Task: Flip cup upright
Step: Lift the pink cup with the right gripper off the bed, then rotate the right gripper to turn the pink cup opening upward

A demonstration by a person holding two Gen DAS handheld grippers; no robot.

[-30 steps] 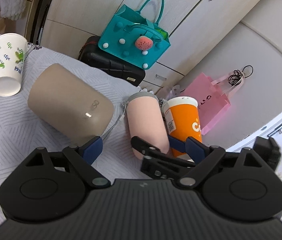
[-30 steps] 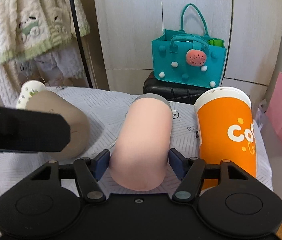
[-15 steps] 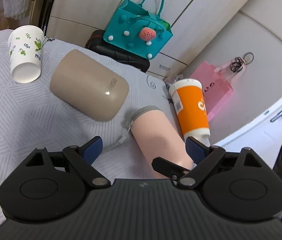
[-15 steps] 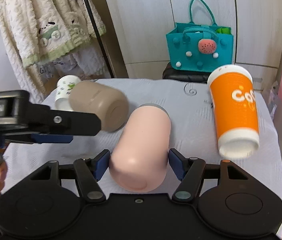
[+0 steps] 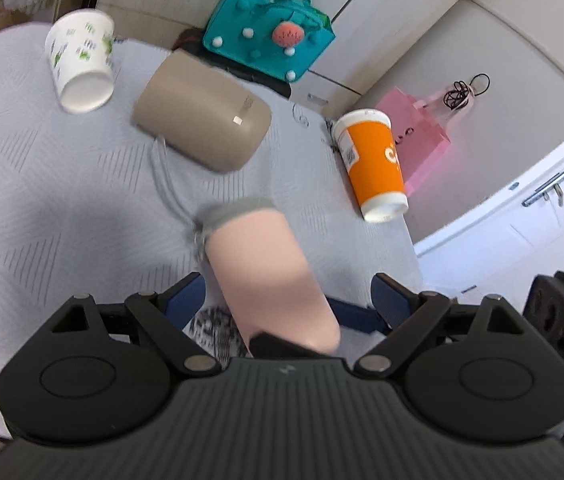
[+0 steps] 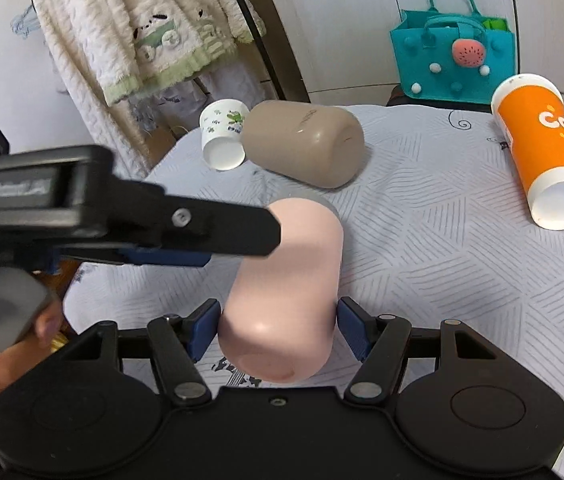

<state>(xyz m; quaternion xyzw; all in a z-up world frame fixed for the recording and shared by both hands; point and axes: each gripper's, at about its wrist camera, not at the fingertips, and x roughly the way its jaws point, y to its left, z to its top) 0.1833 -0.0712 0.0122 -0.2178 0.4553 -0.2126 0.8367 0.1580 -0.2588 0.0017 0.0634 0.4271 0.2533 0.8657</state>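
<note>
Pink cup, left wrist view: pink cup [image 5: 266, 276] lay tilted above the desk [image 5: 42, 184], gray rim end farthest from camera; looked rigid, smooth, likely slippery.
Left hand-held gripper [image 5: 287, 300]: wide, gripping nothing.
Right wrist view: right hand-held gripper [image 6: 278, 326] clamped the cup's base end; mid-body probably steadier.
Containers: tan cup [image 6: 301, 144], orange cup [image 6: 541, 152], white cup [image 6: 224, 136]; contents unseen.

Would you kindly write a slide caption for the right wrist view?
Right claw grips the pink cup above the grey cloth; left claw alongside.
</note>
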